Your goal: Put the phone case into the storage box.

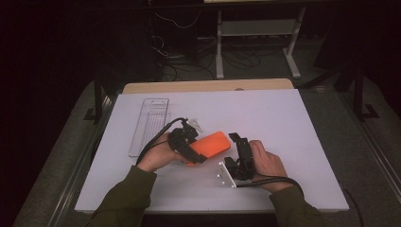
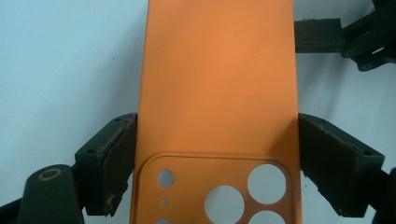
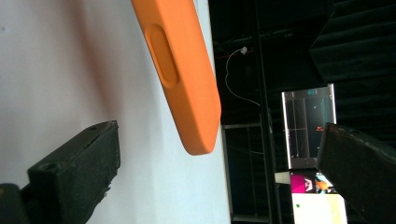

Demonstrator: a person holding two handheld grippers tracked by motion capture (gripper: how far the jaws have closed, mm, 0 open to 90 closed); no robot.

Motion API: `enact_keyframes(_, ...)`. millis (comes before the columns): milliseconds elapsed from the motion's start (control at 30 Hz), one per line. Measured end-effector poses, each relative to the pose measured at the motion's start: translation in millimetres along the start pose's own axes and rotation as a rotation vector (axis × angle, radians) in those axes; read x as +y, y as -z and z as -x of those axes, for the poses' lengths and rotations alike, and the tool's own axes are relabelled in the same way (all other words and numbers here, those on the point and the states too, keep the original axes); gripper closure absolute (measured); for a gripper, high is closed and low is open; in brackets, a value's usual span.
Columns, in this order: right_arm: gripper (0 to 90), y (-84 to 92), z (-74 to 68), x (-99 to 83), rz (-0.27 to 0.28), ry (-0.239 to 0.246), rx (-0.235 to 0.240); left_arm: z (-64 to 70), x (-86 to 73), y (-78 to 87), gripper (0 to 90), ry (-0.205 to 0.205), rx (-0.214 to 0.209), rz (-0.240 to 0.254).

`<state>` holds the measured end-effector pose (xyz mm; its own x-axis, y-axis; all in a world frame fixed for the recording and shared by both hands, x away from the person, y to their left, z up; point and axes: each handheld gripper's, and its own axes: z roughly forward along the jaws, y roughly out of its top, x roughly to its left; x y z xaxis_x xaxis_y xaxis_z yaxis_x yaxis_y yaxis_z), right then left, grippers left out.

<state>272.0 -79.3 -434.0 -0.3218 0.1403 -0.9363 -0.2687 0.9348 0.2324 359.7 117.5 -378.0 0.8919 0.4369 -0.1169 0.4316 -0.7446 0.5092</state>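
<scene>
An orange phone case (image 1: 213,143) with camera cut-outs is held slightly above the white table top (image 1: 274,118). My left gripper (image 1: 191,152) is shut on the case (image 2: 217,84), its pads pressing both long edges just above the cut-outs. My right gripper (image 1: 237,142) stands to the right of the case, turned on its side and open. In the right gripper view the case's rounded end (image 3: 187,84) hangs ahead of the wide-apart jaws of the right gripper (image 3: 224,151), touching neither. One of the right gripper's fingers (image 2: 322,35) shows beside the case's far end.
A clear plastic tray (image 1: 150,124) lies on the table's left half, beyond my left hand. A small white piece (image 1: 195,124) rests just past the left gripper. Behind the table's wooden far edge (image 1: 208,86) are a stand's white legs and cables on the floor.
</scene>
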Motion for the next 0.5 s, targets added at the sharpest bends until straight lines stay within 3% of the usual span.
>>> enact_keyframes(133, 0.0, 0.7, -0.5, 2.8, 0.011, 0.016, -0.019, 1.6, 1.1, 1.0, 15.9, -0.001, 0.001, 0.007)
enact_keyframes(200, 0.0, 0.5, -1.5, 4.6, 0.018, 0.023, -0.024, 1.1, 2.2, 2.0, 15.8, -0.035, 0.001, -0.008)
enact_keyframes(500, 0.0, -3.8, -4.7, 13.8, 0.043, 0.084, -0.058, 6.0, 5.1, 1.1, 15.8, -0.042, 0.001, -0.004)
